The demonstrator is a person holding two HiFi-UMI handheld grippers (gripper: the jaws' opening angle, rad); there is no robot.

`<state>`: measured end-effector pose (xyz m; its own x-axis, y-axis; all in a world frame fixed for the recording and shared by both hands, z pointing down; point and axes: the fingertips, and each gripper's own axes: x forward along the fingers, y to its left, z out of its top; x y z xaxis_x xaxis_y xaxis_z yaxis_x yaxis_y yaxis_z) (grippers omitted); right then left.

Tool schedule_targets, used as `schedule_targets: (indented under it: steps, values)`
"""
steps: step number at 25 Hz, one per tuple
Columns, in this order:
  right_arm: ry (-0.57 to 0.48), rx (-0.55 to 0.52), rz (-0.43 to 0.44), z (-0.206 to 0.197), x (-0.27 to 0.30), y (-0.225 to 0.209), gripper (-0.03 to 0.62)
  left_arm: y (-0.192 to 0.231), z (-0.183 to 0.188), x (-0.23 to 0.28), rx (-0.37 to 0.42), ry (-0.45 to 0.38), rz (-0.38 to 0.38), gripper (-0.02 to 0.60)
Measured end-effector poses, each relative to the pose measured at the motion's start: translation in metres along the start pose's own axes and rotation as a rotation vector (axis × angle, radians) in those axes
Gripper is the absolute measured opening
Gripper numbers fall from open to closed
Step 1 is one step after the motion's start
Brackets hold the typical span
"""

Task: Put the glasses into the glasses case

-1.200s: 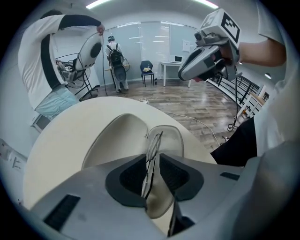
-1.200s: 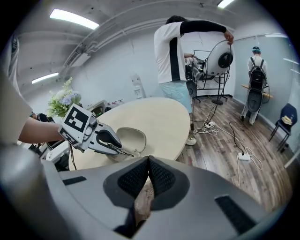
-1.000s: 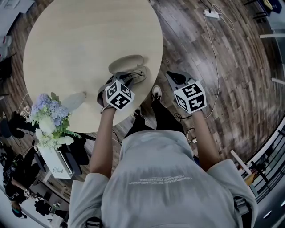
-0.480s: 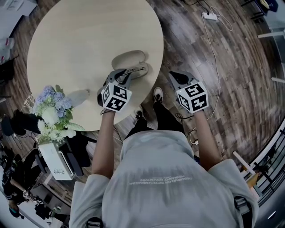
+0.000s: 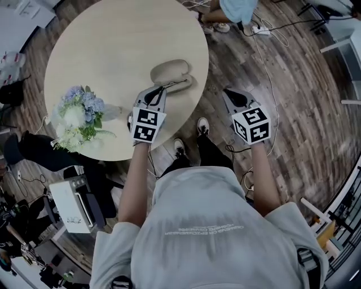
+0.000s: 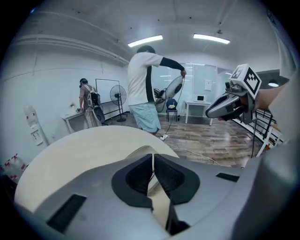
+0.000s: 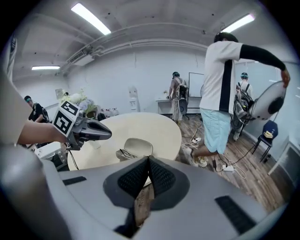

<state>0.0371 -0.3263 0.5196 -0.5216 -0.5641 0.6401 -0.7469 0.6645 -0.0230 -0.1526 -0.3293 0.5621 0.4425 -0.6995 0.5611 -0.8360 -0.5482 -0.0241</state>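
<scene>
Mostly the head camera has swung: the round table (image 5: 113, 45) and everything on it now sit higher and further right in the head view than half a second ago, and a bystander in pale blue shorts (image 5: 237, 8) has come into sight at the top, while both grippers keep about the same places relative to the case. That bystander stands on the wooden floor (image 5: 304, 113) beyond the table's far right edge, beside a white power strip (image 5: 264, 29). A bunch of blue and white flowers (image 5: 79, 115) stands by the tabletop's left edge. The left gripper (image 5: 161, 90) reaches over the near right edge of the tabletop, its jaws drawn together to a thin slit with nothing pinched, its tip just beside the case. The right gripper (image 5: 227, 91) hangs over the floor off the table's right edge, well apart from the case, jaws pressed together and empty. The beige glasses case (image 5: 169, 72) lies open close to the tabletop's near right edge, lid raised. The dark-framed glasses (image 5: 174, 86) lie across its lower shell; whether they are fully seated cannot be told.
</scene>
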Motion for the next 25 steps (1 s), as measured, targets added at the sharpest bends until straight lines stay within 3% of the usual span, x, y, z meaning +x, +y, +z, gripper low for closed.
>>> schedule_targets:
  steps: [10,25]
  values:
    - [-0.209,-0.069,-0.106,0.045,-0.074,0.03,0.003,-0.016,0.031,-0.086,-0.026,-0.187,0.056,0.014]
    - [-0.382,-0.295,-0.092,0.095,-0.166,0.076,0.002,-0.043,0.095,-0.201,0.024,-0.357,0.187,0.014]
